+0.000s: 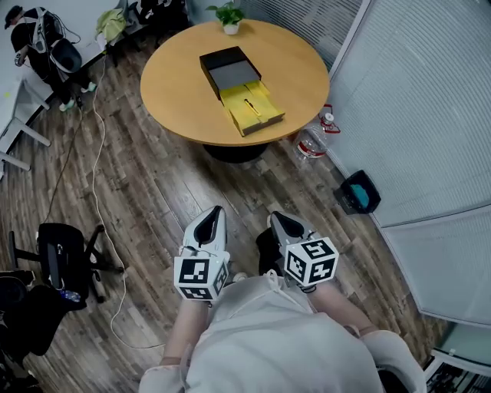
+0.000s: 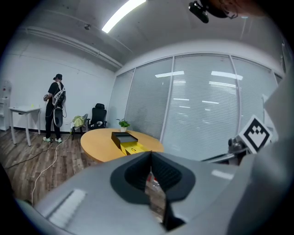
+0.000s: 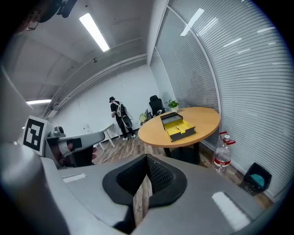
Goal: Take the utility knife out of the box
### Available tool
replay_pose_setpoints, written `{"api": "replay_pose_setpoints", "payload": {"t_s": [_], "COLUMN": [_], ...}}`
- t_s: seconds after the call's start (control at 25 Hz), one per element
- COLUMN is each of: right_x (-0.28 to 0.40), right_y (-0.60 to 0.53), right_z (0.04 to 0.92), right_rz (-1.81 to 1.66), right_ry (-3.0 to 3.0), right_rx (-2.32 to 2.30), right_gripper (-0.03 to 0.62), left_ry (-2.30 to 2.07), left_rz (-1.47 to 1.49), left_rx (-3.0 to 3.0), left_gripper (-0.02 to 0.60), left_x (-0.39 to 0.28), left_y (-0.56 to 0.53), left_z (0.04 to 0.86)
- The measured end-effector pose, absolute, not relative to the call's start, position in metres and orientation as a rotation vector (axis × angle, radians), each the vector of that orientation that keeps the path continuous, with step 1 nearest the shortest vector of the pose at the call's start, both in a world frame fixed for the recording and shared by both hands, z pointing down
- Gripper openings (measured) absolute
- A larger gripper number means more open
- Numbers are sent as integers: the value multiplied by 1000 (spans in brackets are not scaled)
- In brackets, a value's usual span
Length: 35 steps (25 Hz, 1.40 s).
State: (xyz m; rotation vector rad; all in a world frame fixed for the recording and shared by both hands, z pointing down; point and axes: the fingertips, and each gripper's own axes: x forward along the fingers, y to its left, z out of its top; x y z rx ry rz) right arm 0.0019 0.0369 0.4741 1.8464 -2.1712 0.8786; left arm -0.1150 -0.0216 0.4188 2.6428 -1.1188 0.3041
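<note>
On the round table (image 1: pixel 173 80), an open box (image 1: pixel 228 67) with a utility knife (image 1: pixel 249 106).

You have open floor (image 1: pixel 192 184) up to the table (image 1: pixel 169 84); near edge bare, box (image 1: pixel 230 77) mid-table. Bottles (image 1: pixel 313 142) stand by its right edge, cable (image 1: pixel 95 165) trails left.

**Box on table ahead**

On the round table (image 1: pixel 176 84) lies the box (image 1: pixel 230 67), its tray (image 1: pixel 266 118) slid out toward the viewer, the utility knife (image 1: pixel 249 105) in it. A potted plant (image 1: pixel 229 17) stands behind the box. A bottle (image 1: pixel 311 143) stands on the floor (image 1: pixel 169 192) right of the table.
</note>
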Motion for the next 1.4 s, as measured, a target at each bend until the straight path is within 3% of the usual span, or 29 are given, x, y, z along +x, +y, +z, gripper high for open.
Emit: {"api": "replay_pose_setpoints", "payload": {"t_s": [0.6, 0.88, 1.4], "right_x": [163, 194, 193], "right_y": [-156, -211, -341], "right_z": [472, 485, 506], "right_rz": [817, 843, 803], "right_ry": [-2284, -2294, -2220], "right_rx": [1537, 1434, 1427], "right_gripper": [0, 0, 0], "left_ry": [-1371, -1463, -1413], "left_rz": [355, 395, 325], "left_rx": [2594, 2479, 2396], "left_gripper": [6, 6, 6], "left_x": [46, 63, 57], "left_y": [-184, -234, -367], "left_z": [410, 423, 454]}}
